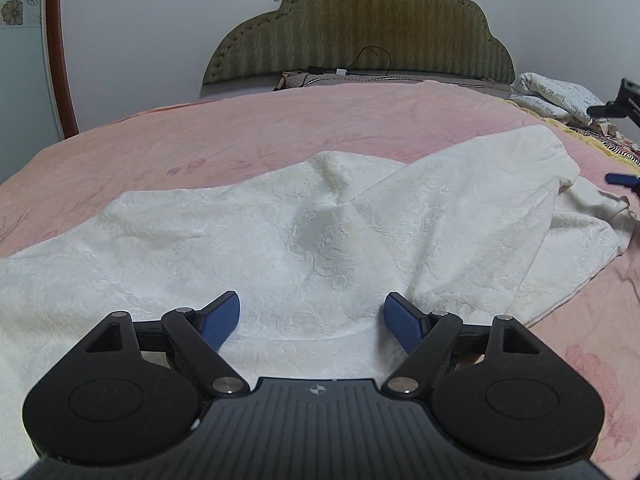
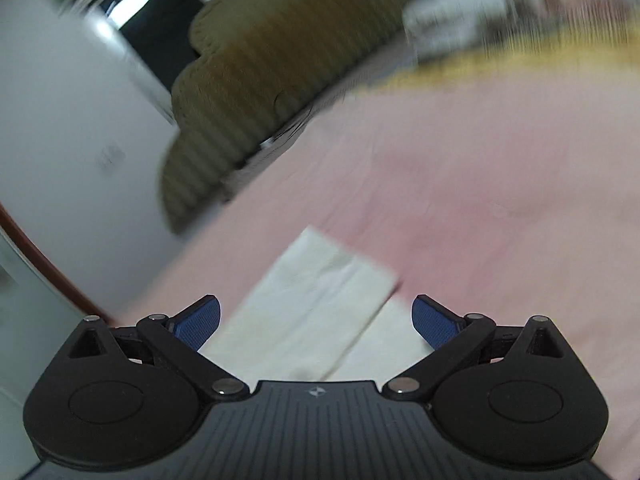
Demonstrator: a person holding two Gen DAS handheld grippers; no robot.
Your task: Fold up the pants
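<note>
Where the white pants (image 1: pixel 304 232) lie rumpled across the pink bedspread (image 1: pixel 200 136), the left gripper (image 1: pixel 312 320) hovers above them, jaws spread, gripping nothing. Right gripper (image 2: pixel 316 320) (view blurred) likewise spread over a leg end. Padded headboard (image 1: pixel 360 28) beyond.

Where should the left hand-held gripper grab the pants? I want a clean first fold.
Probably the near edge of the pants, straight ahead of the open left hand-held gripper. The cloth lies flat there; the ridge beyond it is bunched.
</note>
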